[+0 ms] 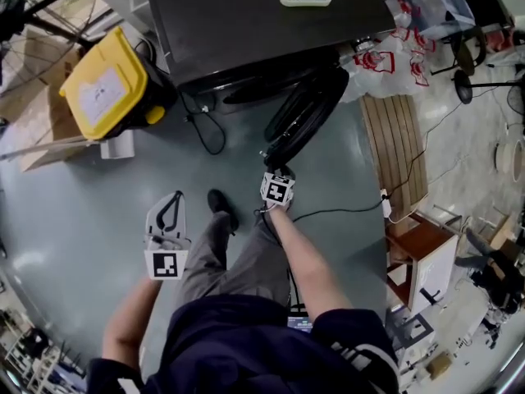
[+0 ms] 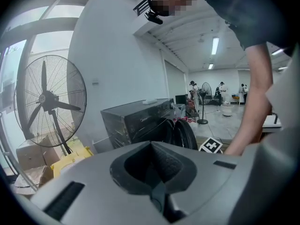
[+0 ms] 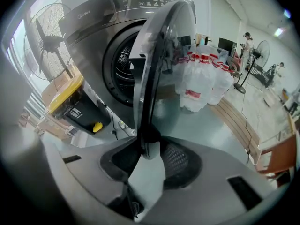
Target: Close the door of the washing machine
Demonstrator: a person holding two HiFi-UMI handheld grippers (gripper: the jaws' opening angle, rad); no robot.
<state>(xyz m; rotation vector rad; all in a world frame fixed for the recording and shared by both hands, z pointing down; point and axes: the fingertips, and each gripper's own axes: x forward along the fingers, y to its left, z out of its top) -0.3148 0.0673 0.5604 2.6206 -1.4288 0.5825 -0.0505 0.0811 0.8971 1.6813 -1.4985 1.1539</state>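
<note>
The dark front-loading washing machine [image 1: 262, 23] stands at the top of the head view, its round door [image 1: 305, 113] swung out towards me. My right gripper [image 1: 279, 173] is at the door's free edge. In the right gripper view the door's rim [image 3: 154, 55] runs down between the jaws of the right gripper [image 3: 149, 149], the pads close against it, and the drum opening [image 3: 123, 64] shows behind. My left gripper [image 1: 175, 197] hangs over the floor left of my leg, shut and holding nothing. Its own view looks at the machine [image 2: 136, 121] and the door [image 2: 185, 132] from a distance.
A black bin with a yellow lid [image 1: 107, 89] stands left of the machine, and a big floor fan [image 2: 47, 100] behind it. Bagged plastic bottles [image 1: 394, 56] and a slatted wooden board [image 1: 398, 150] lie to the right. A cable [image 1: 205, 130] trails on the floor. My shoe [image 1: 221, 208] is below the door.
</note>
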